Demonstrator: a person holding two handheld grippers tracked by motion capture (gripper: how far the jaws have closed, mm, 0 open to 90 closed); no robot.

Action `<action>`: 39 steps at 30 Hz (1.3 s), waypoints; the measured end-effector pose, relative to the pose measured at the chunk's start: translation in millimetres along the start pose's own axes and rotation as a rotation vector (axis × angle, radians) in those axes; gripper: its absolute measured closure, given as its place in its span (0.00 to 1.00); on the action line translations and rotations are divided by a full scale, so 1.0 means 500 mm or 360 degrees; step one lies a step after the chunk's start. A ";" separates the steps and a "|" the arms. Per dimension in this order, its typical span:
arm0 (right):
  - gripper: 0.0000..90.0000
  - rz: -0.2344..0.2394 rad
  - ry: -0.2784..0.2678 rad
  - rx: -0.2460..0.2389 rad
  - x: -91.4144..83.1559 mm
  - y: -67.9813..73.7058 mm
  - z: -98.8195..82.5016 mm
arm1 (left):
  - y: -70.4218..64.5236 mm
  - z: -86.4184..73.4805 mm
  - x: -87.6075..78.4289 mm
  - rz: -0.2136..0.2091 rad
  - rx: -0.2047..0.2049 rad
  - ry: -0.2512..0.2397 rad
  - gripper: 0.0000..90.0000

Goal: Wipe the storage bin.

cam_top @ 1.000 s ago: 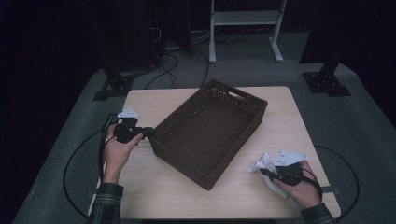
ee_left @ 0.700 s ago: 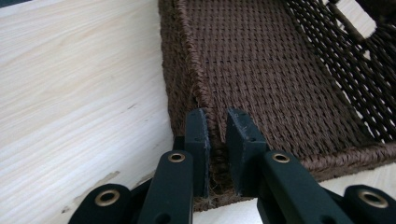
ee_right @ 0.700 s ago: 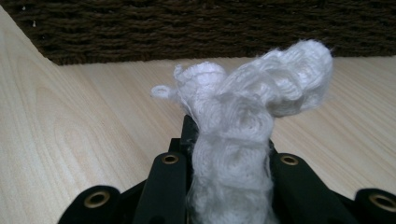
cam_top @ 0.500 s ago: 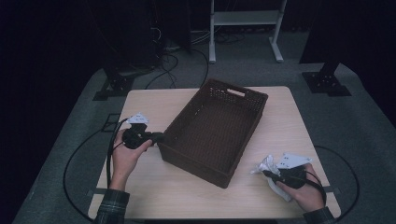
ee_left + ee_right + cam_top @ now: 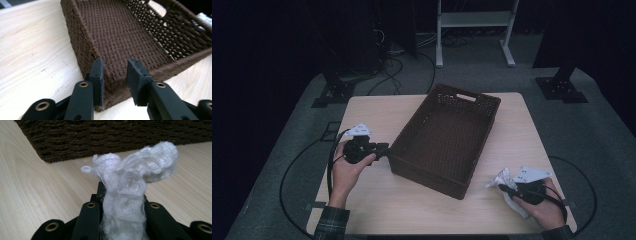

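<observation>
Letting go of wicker basket (image 5: 447, 142), white cloth (image 5: 130, 182) ready.
L tool (image 5: 114, 75) just opening off near-left corner; R tool (image 5: 122, 202) clamped on cloth; next: lift over rim, drop in.

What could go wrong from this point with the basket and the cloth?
The left gripper has just been opening around the corner wall of the basket, pads apparently off it; pulling away could snag the weave and drag it. The right gripper clamps a bunched white cloth; loose folds may catch the rim when dropped in.
</observation>
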State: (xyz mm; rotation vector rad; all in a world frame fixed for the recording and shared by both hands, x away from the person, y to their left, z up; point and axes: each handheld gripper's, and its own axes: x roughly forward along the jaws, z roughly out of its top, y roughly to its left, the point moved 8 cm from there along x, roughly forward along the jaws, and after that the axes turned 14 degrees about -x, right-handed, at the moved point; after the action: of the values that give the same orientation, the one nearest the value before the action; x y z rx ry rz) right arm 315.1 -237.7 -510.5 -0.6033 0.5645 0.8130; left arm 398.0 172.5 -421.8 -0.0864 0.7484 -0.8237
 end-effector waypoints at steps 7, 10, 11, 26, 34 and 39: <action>0.83 -0.0012 0.0005 0.0019 -0.007 0.002 -0.007 | 0.023 -0.018 -0.018 0.0025 -0.0006 0.0000 0.95; 0.83 -0.0014 0.0007 0.0016 -0.009 0.002 -0.010 | 0.017 -0.027 -0.003 -0.0007 0.0014 0.0030 0.96; 0.83 -0.0015 0.0009 0.0025 -0.010 0.003 -0.011 | 0.014 -0.029 0.000 -0.0010 0.0025 0.0040 0.96; 0.83 -0.0043 0.0024 0.0055 -0.024 -0.004 -0.029 | -0.063 -0.041 0.031 -0.0152 0.0115 0.0074 0.96; 0.83 -0.0052 0.0029 0.0065 -0.027 -0.005 -0.032 | -0.132 -0.038 0.073 -0.0274 0.0209 0.0122 0.96; 0.83 -0.0061 0.0025 0.0065 -0.030 -0.006 -0.033 | -0.164 -0.037 0.095 -0.0344 0.0249 0.0146 0.95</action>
State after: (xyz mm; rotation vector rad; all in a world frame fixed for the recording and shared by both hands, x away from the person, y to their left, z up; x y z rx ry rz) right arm 305.2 -258.0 -511.4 -0.5817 0.5813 0.7595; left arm 355.3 86.7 -434.2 0.0115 0.7668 -1.0953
